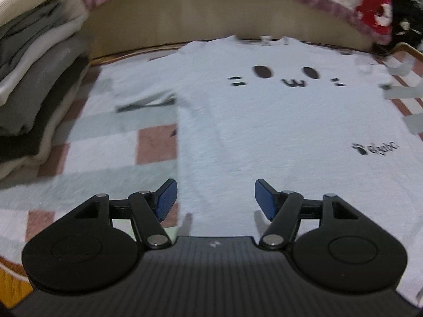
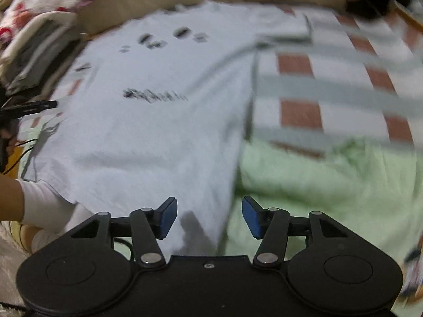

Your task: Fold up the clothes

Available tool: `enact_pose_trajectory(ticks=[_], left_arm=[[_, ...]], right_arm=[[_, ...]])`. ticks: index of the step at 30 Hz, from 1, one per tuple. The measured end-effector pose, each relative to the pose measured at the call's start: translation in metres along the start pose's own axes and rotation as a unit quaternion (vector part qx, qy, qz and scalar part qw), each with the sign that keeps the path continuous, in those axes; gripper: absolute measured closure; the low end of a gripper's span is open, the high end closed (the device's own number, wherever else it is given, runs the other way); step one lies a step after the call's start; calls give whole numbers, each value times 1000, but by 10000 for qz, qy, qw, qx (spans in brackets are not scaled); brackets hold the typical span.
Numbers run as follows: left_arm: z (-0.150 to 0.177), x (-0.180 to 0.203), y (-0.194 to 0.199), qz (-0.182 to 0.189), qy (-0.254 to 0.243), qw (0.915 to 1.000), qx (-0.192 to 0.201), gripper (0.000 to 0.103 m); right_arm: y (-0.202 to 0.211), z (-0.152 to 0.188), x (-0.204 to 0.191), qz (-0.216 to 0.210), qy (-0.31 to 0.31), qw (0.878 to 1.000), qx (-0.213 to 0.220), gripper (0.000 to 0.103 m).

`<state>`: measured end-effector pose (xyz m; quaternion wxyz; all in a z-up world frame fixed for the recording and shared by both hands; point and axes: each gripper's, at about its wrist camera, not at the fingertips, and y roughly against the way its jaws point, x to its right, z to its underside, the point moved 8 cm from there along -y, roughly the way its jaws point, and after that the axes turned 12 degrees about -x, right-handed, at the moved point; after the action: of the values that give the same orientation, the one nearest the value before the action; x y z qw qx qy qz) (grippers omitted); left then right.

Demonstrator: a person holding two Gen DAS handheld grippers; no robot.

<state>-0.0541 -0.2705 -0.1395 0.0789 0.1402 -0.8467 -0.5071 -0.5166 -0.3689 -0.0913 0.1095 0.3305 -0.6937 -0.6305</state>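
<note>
A pale grey T-shirt (image 1: 264,121) with a black cat-face print lies flat on a checked blanket (image 1: 111,145), collar toward the far edge. My left gripper (image 1: 215,198) hangs over the shirt's lower left edge, blue pads wide apart, nothing between them. In the blurred right wrist view the same T-shirt (image 2: 158,121) spreads out ahead. My right gripper (image 2: 208,215) stands open above the shirt's lower right hem, where it meets a light green cloth (image 2: 330,185). The tip of the left gripper (image 2: 39,104) shows at the left edge.
A stack of folded clothes (image 1: 34,79) stands at the left of the blanket. A quilt with red figures (image 1: 375,8) lies behind a beige bed edge. A person's white sleeve (image 2: 45,206) is at the lower left of the right wrist view.
</note>
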Motion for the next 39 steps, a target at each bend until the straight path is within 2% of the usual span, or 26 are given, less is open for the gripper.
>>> enact_pose_trajectory(ticks=[1,2,3,4,6,9,14,20,24,27,29,32,33,36,39], left_arm=[[0,3,-1,-13,-33,10000,-21,39],[0,4,-3,-40,-53,10000,-49,39],[0,3,-5,-88,-40,9999,-74,39],[0,0,-7,-145,-9,9999,-90,39],[-3,-3,-8,-163,44,9999,-30,39],[-10,-1,0,89,71,9994,312,39],[-18,25,29,1137,-98,9896,878,39],[-10,61,40,1751,-709,9785,831,39],[-11,62,37,1635,-723,9807,788,38],[-14,46,34,1531,-431,9843,762,38],[-16,34,30,1441,-238,9866,724,38],[-17,23,26,1271,-163,9894,683,38],[-17,23,24,1198,-212,9903,673,38],[-12,31,19,1214,-449,9902,522,38],[-5,48,11,1446,-704,9865,315,36]], right_arm=[[-3,4,1,-172,-112,9998,-32,43],[-6,6,-2,-528,-158,9985,-16,55],[-8,7,-6,-825,-177,9964,10,90],[-10,4,-10,-833,-65,9965,89,93],[-7,-11,-18,-888,141,9954,341,95],[4,-43,-30,-1016,419,9906,817,95],[17,-128,-43,-1070,622,9813,1471,96],[14,-231,-54,-727,806,9776,1805,97],[4,-288,-57,-400,837,9773,1904,97],[-8,-326,-48,-61,545,9766,2079,98],[-17,-347,-33,331,259,9737,2241,100],[-31,-366,-11,1000,-26,9651,2419,103],[-39,-371,-2,1029,-151,9650,2409,103],[-58,-365,13,704,-530,9708,2232,102],[-70,-332,-5,-212,-515,9772,2047,94]])
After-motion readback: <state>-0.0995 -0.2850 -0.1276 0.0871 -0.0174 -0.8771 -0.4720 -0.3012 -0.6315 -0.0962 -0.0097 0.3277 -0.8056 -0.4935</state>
